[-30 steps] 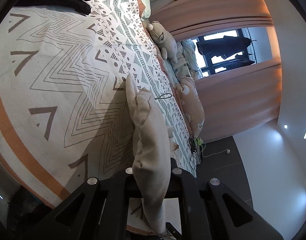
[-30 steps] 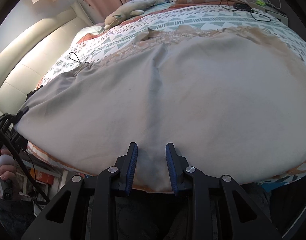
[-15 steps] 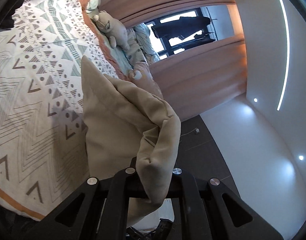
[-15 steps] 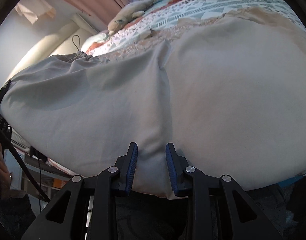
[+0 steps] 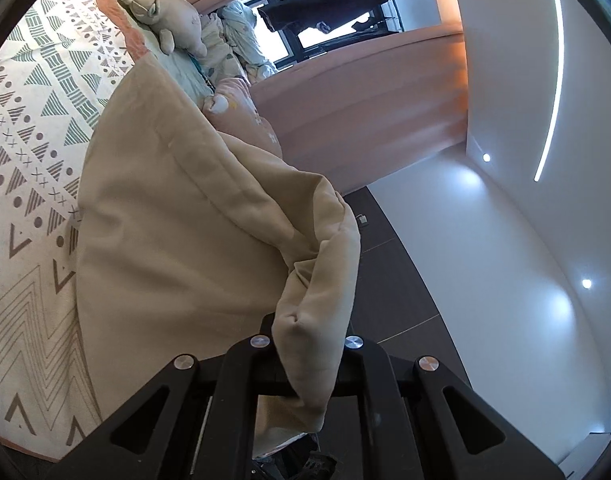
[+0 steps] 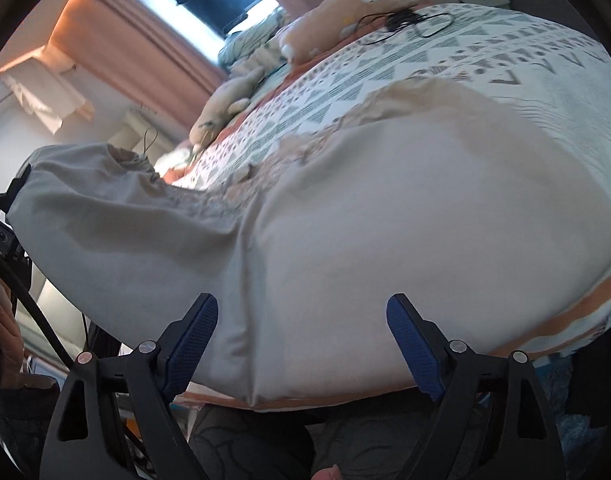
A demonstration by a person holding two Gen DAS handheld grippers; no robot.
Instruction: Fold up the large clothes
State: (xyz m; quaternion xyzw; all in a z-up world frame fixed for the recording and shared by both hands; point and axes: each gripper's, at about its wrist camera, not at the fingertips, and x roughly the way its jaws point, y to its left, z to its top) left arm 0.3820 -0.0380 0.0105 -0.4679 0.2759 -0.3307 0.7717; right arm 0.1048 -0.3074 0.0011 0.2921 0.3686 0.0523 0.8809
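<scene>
A large beige garment (image 6: 405, 216) lies spread over the patterned bedspread (image 6: 485, 56). In the left wrist view my left gripper (image 5: 307, 344) is shut on a bunched corner of the same garment (image 5: 177, 216), which is lifted off the bed and hangs in folds. That raised corner (image 6: 77, 200) shows at the left of the right wrist view. My right gripper (image 6: 301, 332) hangs over the garment's near edge, its jaws opening wide. The cloth lies under and between its blue pads (image 6: 193, 336), which do not press on it.
A plush toy (image 5: 165, 12) and pillows (image 5: 245, 108) lie at the head of the bed before pink curtains (image 5: 365, 92). A black cable (image 6: 413, 24) lies on the bedspread. Dark floor (image 5: 385, 280) lies beside the bed. A person's hand (image 6: 1, 332) shows at the left.
My left gripper has lifted its corner of the garment up off the bed and swung it over. My right gripper has let go of the near edge, its pads now far apart.
</scene>
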